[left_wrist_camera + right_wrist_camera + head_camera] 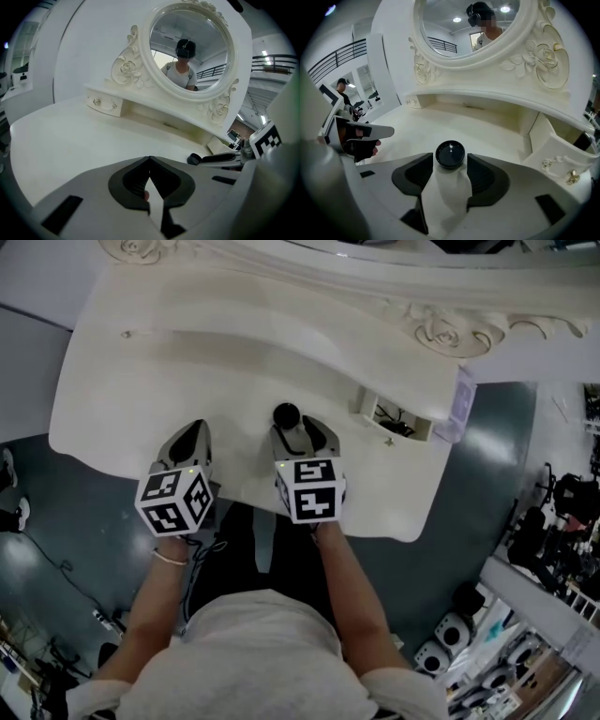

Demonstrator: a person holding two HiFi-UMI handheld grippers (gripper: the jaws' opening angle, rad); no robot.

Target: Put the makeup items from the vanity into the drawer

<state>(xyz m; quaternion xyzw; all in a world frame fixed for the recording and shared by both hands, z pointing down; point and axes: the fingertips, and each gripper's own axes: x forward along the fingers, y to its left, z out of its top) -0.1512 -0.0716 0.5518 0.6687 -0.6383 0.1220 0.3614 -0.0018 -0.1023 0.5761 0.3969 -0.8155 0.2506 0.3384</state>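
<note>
Step, as judged: pick-up, nothing stowed yet.
- Small black round-capped makeup jar (450, 153) stands on white vanity bench (141, 381), left of open white drawer (392, 418).
- Right gripper (302, 435): jaws spread either side of jar, pads not touching it.
- Left gripper (150, 161): further left of drawer, jaws pressed together, apparently empty.

Next: close squarely on jar, lift, carry right over drawer wall.

There are no words or numbers to read anywhere. The cubes on the left hand-held gripper (192, 430) and the right hand-held gripper (303, 430) show only black-and-white square patterns, not letters.
</note>
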